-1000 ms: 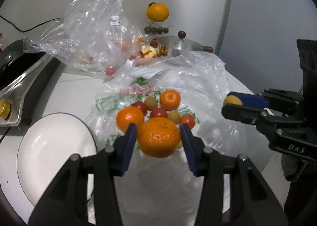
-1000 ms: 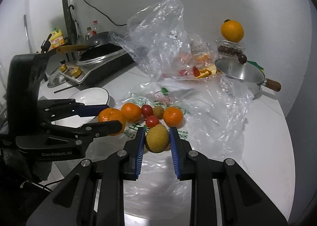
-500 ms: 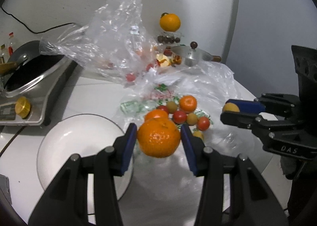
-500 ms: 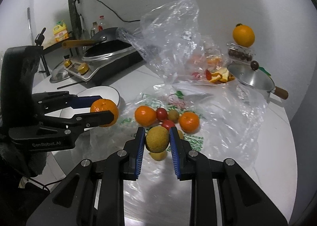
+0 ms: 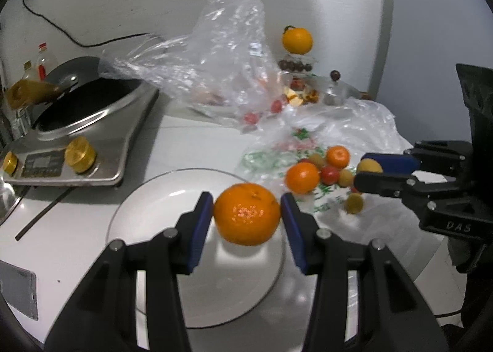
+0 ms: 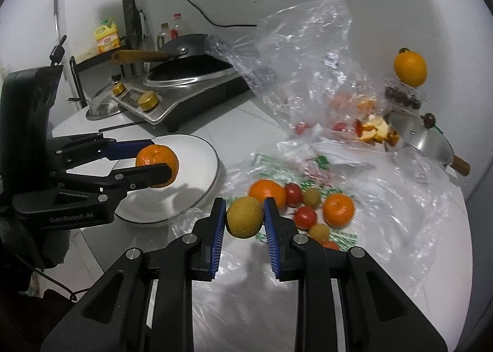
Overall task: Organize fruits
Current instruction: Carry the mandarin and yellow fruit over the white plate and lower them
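Left wrist view is showing the left gripper (image 5: 246,213) holding a large mandarin (image 5: 246,213) between its blue pads, the jaws standing partly open around the fruit, which is hanging over the white plate (image 5: 148,207) in the lower centre of the frame. Right wrist view is showing the right gripper (image 6: 245,218) clamping a small yellow-green fruit (image 6: 245,218) at bottom centre, the jaws nearly closed on it, just right of the plate rim and above the clear plastic sheet (image 6: 400,204). The plate is carrying no fruit in either view, so the sorting is judged to be at an early stage: two pieces are lifted and none is placed yet. Still lying on the printed bag (image 6: 271,170) at centre right of the right wrist view are two mandarins, several cherry tomatoes (image 6: 305,218) and a few small yellow-green fruits. A further orange (image 6: 409,68) is sitting on a stand at upper right, with peel scraps under the crumpled bag on the surface. Readable writing: "GenRobot.AI" is appearing on the left gripper body in the right wrist view, and "DAS" on the right gripper body in the left wrist view. The green print on the bag and the yellow bottle label at upper left are too blurred to read.
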The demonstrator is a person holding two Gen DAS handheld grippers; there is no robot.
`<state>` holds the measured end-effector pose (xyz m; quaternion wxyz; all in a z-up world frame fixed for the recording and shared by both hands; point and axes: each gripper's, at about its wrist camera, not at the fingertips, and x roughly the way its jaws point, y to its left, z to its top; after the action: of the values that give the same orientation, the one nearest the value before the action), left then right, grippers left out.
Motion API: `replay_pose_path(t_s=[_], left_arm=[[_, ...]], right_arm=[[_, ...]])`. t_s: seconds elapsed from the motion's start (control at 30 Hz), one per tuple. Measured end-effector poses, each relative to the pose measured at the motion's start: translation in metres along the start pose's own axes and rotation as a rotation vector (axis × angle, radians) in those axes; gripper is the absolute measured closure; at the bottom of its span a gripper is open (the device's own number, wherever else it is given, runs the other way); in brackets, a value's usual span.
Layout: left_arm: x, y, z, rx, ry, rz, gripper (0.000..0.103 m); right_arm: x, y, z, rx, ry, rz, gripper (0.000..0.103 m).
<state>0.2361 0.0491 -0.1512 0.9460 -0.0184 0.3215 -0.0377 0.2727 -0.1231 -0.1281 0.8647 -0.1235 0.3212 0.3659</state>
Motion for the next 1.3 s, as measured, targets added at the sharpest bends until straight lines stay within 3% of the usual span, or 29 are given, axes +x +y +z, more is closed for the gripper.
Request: replay_pose_path(t_s=[0.67,1.3], left_arm=[[0.006,0.07,-0.016,-0.043,0.008,0.077,0.056],[0.035,0.094,-0.018,-0.05,0.046,0.107,0.056]], right_arm=[[0.061,0.049,0.026,-0.068,0.058,0.064,0.076],[0.112,0.064,0.045,-0.06,0.078,0.123,0.076]])
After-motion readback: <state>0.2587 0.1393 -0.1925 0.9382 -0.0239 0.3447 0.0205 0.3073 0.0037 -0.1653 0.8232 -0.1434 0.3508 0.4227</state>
